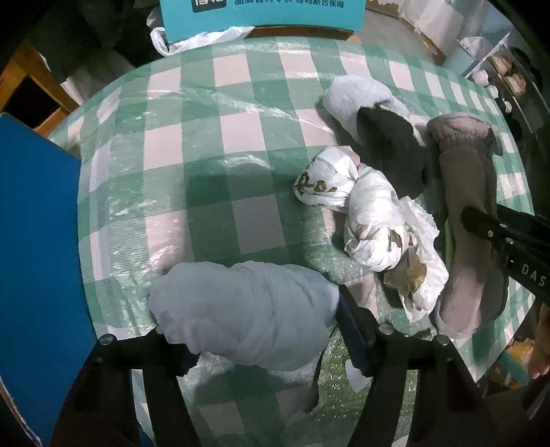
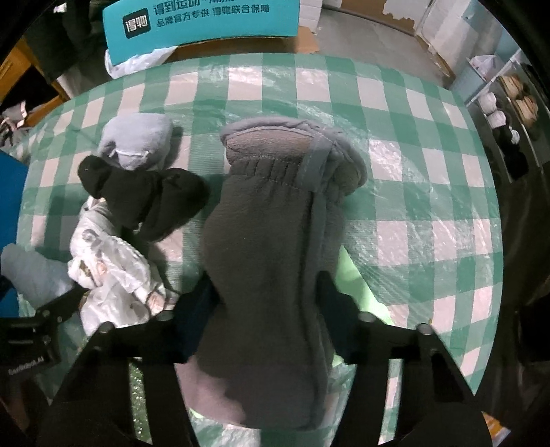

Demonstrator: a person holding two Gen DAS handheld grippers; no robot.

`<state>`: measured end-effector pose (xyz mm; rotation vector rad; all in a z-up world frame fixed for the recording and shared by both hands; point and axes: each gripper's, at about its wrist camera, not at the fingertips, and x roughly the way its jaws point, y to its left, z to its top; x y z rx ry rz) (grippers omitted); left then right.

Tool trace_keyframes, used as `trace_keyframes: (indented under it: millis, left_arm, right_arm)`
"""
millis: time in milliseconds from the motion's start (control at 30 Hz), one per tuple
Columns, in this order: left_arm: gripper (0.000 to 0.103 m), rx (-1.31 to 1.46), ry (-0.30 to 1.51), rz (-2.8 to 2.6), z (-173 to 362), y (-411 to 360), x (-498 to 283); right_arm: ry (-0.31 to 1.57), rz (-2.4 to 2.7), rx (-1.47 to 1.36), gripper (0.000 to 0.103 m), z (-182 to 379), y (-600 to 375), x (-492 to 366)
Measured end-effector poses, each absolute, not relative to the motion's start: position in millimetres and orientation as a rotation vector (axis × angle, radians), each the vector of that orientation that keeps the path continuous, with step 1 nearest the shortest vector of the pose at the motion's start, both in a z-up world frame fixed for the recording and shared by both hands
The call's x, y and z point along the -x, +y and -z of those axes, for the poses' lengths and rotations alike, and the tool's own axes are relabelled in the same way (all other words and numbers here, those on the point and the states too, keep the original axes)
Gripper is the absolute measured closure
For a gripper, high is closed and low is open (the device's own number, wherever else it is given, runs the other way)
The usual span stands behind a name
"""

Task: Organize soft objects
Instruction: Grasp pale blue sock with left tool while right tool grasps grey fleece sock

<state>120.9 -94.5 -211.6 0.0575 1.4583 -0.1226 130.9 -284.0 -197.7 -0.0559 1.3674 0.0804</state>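
Jaws of the left gripper [image 1: 261,330] are clamped on a pale blue rolled bundle [image 1: 245,313], which bulges between the two fingers low in the left wrist view, above the near edge of the tabletop [image 1: 206,137]. Jaws of the right gripper [image 2: 264,309] are clamped on a grey fleece mitten [image 2: 275,240], held lengthwise with its cuff pointing away from the camera and its lower part hanging past the fingers.

A green and white checked cloth under a clear, wrinkled plastic sheet covers the tabletop, and the plastic catches the light in streaks. On it, between the two grippers, lies a white crumpled plastic bag [image 1: 374,220] with brown print, twisted into lumps. Just beyond the bag sits a black soft item [image 2: 137,196], touching a light grey plush piece [image 2: 137,141] that lies farther from the camera. A light green strip [image 2: 357,275] shows under the mitten on the right side.

Past the far edge of the tabletop stands a teal box [image 2: 202,24] with white Chinese lettering, a white plastic bag [image 2: 137,62] slumped against its base. Beyond that the floor is bare grey concrete. A shelf [image 2: 508,106] at the far right holds white and brown objects too small to identify. A blue panel [image 1: 37,240] fills the left side of the left wrist view.
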Motion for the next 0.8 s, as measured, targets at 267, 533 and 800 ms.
trace_keyframes:
  millis: [267,533,800]
  left_arm:
    - [0.037,-0.066,1.407,0.142,188.0,-88.0,-108.1]
    - [0.037,-0.111,1.342,0.145,153.6,-92.7,-89.4]
    - [0.037,-0.150,1.278,0.139,125.3,-92.6,-78.1]
  right_arm:
    - [1.327,-0.096,0.035,0.078,174.3,-283.5,-124.5]
    - [1.285,-0.125,-0.015,0.079,147.6,-284.0,-111.1]
    - [1.250,-0.165,-0.005,0.079,120.8,-275.1,-92.8]
